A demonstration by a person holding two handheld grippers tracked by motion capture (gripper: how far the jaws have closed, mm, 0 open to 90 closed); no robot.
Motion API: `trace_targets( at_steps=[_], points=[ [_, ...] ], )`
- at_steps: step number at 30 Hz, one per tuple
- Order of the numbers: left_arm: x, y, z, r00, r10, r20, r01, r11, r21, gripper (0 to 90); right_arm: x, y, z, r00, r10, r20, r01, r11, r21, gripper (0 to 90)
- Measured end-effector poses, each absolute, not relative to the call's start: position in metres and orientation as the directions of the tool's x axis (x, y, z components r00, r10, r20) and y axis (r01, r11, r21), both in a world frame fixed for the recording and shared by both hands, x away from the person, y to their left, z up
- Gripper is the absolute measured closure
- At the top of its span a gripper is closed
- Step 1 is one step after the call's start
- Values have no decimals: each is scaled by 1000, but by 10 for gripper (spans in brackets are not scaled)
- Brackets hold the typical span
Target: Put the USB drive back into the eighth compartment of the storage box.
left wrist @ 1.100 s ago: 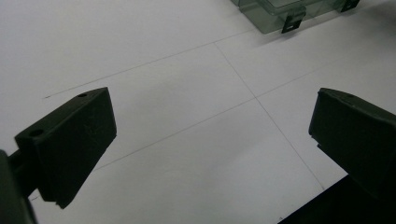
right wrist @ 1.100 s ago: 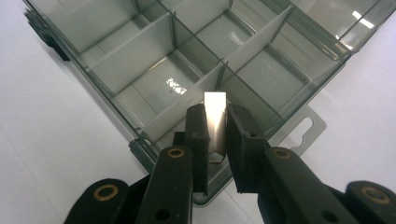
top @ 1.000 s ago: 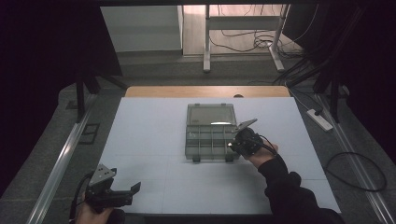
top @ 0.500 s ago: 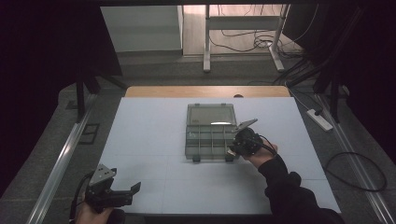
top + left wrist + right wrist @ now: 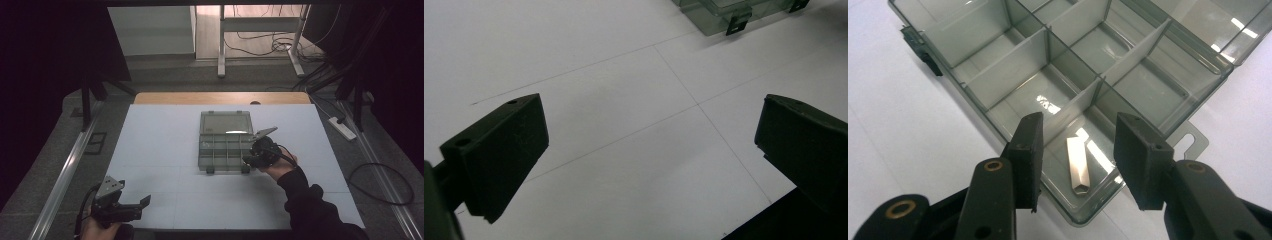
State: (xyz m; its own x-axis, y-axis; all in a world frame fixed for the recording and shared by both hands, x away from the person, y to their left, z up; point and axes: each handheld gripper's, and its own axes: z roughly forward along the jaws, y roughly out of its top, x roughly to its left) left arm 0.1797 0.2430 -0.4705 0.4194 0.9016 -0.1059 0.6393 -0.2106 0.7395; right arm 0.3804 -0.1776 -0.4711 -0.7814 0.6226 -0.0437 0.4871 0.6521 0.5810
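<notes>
The right tool (image 5: 1075, 155) hangs just above the near corner compartment of the clear organizer box (image 5: 998, 90), its jaws partly apart with nothing pressed between them; they have just been opening, and the small metal piece (image 5: 1078, 167) lies loose on the compartment floor directly below the gap, touching neither pad. The main risk, as I judge it, is in pulling away: the jaw tips stand close over the box's low front wall and the divider beside the piece, so a careless lift or sideways swing could catch the rim and drag or tip the light box across the desk (image 5: 160, 145), or flick the piece into the neighbouring compartment. The open lid (image 5: 226, 122) lies flat behind the tray, and closing it one-handed could also slide the box, since nothing steadies it. The left tool (image 5: 142, 204) sits near the front edge of the desk, well apart from the box, jaws wide and empty in its own view, so it offers no bracing for now. Against the earlier high view, the right hand (image 5: 280, 165) and the box sit in the same places, and the left tool has not shifted; nothing in that view looks different.
</notes>
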Motion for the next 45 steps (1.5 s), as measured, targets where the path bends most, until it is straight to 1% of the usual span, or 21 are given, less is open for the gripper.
trace_targets(
  at_steps=[4,7,15,16,19,20,23,31,38,45],
  points=[
    [180,243,-470,420,901,-106,639,-211,740,7,379,-178,-469,-783,621,-41,485,650,585,537],
    [180,243,-470,420,901,-107,639,-210,740,7,377,-179,-466,-782,622,-36,484,643,593,497],
    [180,243,-470,419,901,-107,639,-209,741,7,374,-180,-462,-780,625,-30,484,634,604,435],
    [180,243,-470,419,901,-108,638,-209,741,7,373,-180,-462,-781,624,-26,485,632,605,409],
    [180,243,-470,419,901,-107,638,-209,741,7,372,-181,-461,-780,625,-25,485,629,607,387],
    [180,243,-470,419,901,-108,638,-209,741,7,371,-182,-460,-780,626,-17,488,625,610,351],
    [180,243,-470,419,901,-108,639,-208,741,7,370,-183,-460,-776,630,-13,492,619,612,306],
    [180,243,-470,419,901,-108,639,-208,741,7,367,-186,-459,-775,632,11,508,612,607,262],
    [180,243,-470,419,901,-108,639,-208,741,7,365,-190,-455,-768,640,4,505,603,617,217],
    [180,243,-470,419,902,-109,639,-207,741,7,361,-195,-452,-768,640,7,503,598,624,216]
  ],
)
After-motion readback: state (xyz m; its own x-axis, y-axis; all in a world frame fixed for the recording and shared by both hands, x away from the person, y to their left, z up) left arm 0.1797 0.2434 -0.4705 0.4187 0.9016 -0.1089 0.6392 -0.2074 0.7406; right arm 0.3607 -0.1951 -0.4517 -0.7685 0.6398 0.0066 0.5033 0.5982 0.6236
